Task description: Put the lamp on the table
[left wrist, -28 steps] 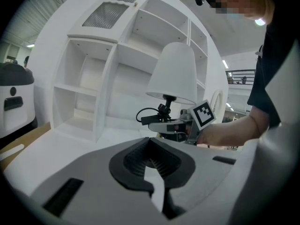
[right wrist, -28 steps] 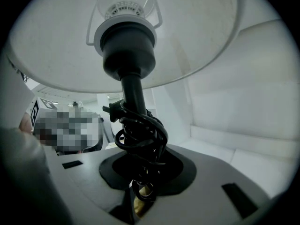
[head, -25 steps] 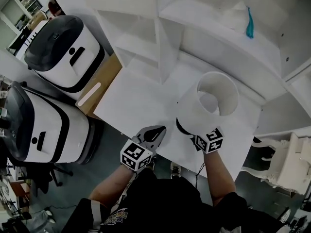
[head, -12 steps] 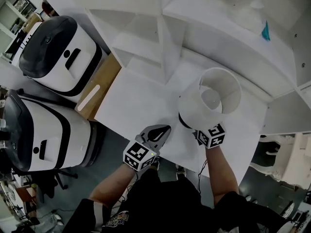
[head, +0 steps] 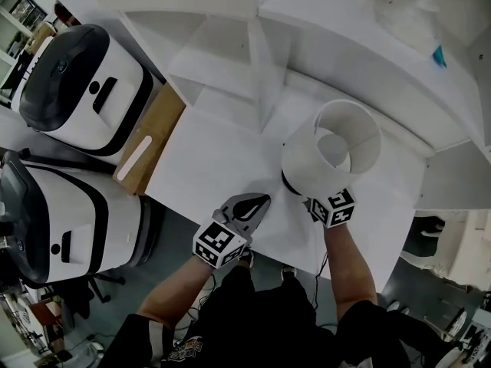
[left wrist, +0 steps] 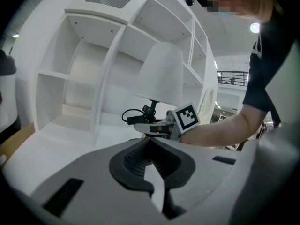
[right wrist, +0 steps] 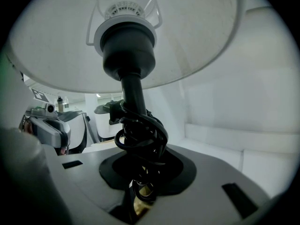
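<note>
Lamp (head: 330,156): sunk closer to desk (head: 207,159) front edge, landing likely near; right gripper (head: 307,199) pinching stem; left gripper (head: 249,204) pressed together, empty

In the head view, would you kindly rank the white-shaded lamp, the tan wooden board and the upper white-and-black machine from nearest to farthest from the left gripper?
From the left gripper:
1. white-shaded lamp, just right.
2. tan wooden board, left.
3. upper white-and-black machine, far upper left.

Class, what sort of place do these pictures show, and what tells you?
Probably a test lab staged as a room: a white table with built-in shelves, and two big white-and-black machines parked beside it.
</note>
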A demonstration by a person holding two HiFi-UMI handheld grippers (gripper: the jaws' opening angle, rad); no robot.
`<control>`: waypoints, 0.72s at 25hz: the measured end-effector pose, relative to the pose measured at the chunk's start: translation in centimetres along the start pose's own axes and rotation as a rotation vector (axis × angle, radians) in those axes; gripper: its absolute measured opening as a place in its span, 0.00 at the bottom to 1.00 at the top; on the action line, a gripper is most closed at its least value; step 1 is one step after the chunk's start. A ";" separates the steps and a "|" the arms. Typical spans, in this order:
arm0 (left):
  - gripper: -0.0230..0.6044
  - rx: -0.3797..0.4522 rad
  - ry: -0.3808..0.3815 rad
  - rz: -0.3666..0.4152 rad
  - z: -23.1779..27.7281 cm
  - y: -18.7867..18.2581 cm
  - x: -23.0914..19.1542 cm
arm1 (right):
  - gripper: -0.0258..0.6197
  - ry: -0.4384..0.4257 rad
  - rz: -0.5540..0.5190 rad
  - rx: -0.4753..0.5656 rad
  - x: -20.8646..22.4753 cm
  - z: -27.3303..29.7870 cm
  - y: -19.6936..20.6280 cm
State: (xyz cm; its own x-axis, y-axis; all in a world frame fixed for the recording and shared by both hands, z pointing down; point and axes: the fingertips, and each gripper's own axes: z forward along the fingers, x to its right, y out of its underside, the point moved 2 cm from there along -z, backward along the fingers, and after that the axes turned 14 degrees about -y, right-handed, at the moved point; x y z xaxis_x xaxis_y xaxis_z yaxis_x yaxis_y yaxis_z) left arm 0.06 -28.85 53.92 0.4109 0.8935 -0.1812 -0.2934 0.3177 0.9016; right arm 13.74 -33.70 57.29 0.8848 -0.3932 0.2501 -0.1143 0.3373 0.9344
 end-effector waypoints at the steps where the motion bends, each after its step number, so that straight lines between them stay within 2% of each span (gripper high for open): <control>1: 0.05 -0.002 0.002 0.000 0.1 0.0 -0.2 | 0.19 0.002 0.003 0.001 0.2 0.3 0.1; 18: 0.05 -0.023 0.017 -0.008 1.9 0.5 -3.3 | 0.19 0.042 0.002 0.018 4.5 4.6 0.3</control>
State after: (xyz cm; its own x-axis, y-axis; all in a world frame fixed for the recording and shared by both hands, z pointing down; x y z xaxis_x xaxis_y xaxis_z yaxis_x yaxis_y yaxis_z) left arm 0.16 -32.25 55.70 0.3983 0.8963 -0.1948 -0.3104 0.3316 0.8909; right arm 15.59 -39.27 59.82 0.9029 -0.3557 0.2413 -0.1238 0.3224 0.9385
